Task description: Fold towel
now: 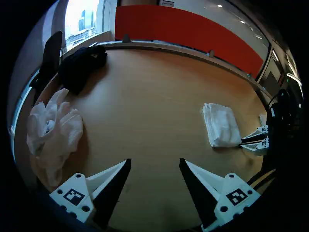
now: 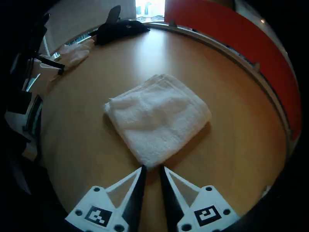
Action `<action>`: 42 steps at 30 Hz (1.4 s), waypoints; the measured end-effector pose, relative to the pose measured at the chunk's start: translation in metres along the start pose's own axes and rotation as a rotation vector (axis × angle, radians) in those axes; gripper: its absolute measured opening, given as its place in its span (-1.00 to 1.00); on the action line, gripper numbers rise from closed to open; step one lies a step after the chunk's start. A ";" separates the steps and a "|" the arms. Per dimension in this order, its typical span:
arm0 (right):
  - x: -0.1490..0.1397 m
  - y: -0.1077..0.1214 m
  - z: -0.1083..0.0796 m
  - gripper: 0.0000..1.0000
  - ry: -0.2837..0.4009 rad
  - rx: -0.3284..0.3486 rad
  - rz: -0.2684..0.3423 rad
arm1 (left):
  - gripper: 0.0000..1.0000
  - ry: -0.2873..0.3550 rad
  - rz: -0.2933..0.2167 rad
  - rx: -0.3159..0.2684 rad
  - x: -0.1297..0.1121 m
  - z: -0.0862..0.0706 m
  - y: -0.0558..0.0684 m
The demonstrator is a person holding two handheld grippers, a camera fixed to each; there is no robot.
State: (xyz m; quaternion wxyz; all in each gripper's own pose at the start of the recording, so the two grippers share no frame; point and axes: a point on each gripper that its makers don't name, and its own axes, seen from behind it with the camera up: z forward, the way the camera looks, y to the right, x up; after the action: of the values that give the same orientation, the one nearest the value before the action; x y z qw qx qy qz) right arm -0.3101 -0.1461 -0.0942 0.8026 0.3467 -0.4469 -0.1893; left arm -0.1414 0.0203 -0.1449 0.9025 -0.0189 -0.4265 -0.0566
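In the left gripper view, the left hand-held gripper hangs over bare counter with its fingers spread wide and nothing between them. The towel lies well off to its right as a compact white packet, flat on the wood. The right hand-held gripper sits just at the packet's near end. Far to the other side lie a heap of crumpled white cloths and a dark bag, neither touching the towel.

In the right gripper view, the right hand-held gripper has its fingers barely parted, with a thin strip of counter showing between them. It has hold of nothing. The towel lies directly ahead as a thick, layered square, its nearest corner just at the fingertips (whether it touches them I cannot tell).

Judging from its tidy shape, the folding looks essentially done, and this is the letting-go stage. If another fold is wanted, the right hand-held gripper needs to open and nip that near corner. The left one would have to cross over to pin or lift the opposite edge. Otherwise both simply back away without dragging the layers.
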 end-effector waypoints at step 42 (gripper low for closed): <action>0.185 0.043 -0.113 -0.91 0.365 -0.122 -0.098 | 0.86 0.053 0.021 -0.034 0.022 -0.007 0.016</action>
State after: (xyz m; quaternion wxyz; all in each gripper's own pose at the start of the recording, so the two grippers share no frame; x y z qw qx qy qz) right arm -0.1169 -0.1858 0.0047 0.8797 0.3474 -0.2641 -0.1887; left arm -0.1205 0.0334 -0.1325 0.9136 -0.0373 -0.4011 -0.0548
